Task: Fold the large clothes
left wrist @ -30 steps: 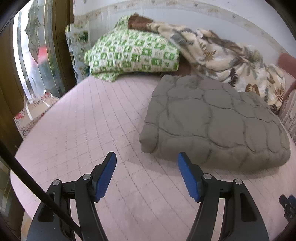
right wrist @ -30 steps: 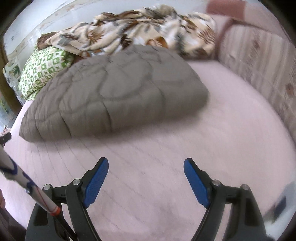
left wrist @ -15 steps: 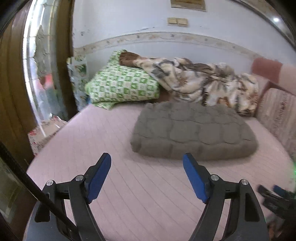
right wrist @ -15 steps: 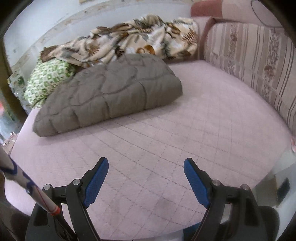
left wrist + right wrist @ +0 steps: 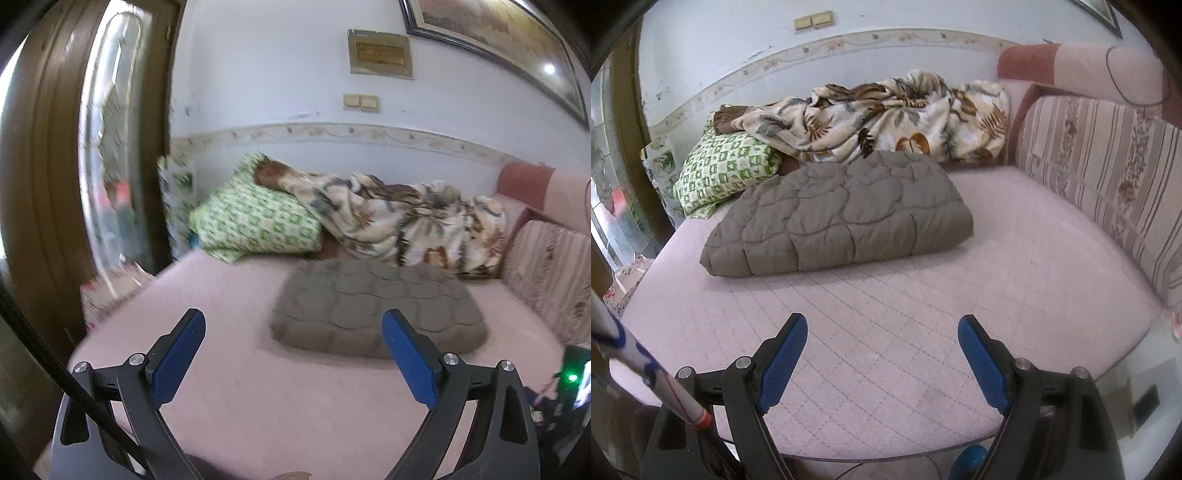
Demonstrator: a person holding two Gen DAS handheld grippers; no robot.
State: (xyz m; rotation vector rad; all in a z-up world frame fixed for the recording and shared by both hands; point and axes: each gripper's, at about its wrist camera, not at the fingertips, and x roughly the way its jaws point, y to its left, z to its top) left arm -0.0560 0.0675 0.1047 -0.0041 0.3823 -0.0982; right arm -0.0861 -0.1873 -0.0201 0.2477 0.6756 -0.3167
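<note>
A grey-brown quilted garment [image 5: 376, 306] [image 5: 842, 214] lies folded into a thick rectangular bundle on the pink quilted bed [image 5: 277, 398] [image 5: 894, 332], toward its back. My left gripper [image 5: 293, 325] is open and empty, well back from the bundle over the bed's near edge. My right gripper [image 5: 882, 328] is open and empty, also well short of the bundle, above the bed's front part.
A green-checked pillow [image 5: 255, 221] [image 5: 724, 170] and a crumpled leaf-print blanket [image 5: 406, 225] [image 5: 886, 114] lie along the wall behind the bundle. A striped sofa backrest [image 5: 1108, 177] bounds the right side. A wooden door frame with glass [image 5: 74, 184] stands at the left.
Both grippers have pulled back and up from the folded bundle, so it looks smaller and farther away. Both stay open and empty.
</note>
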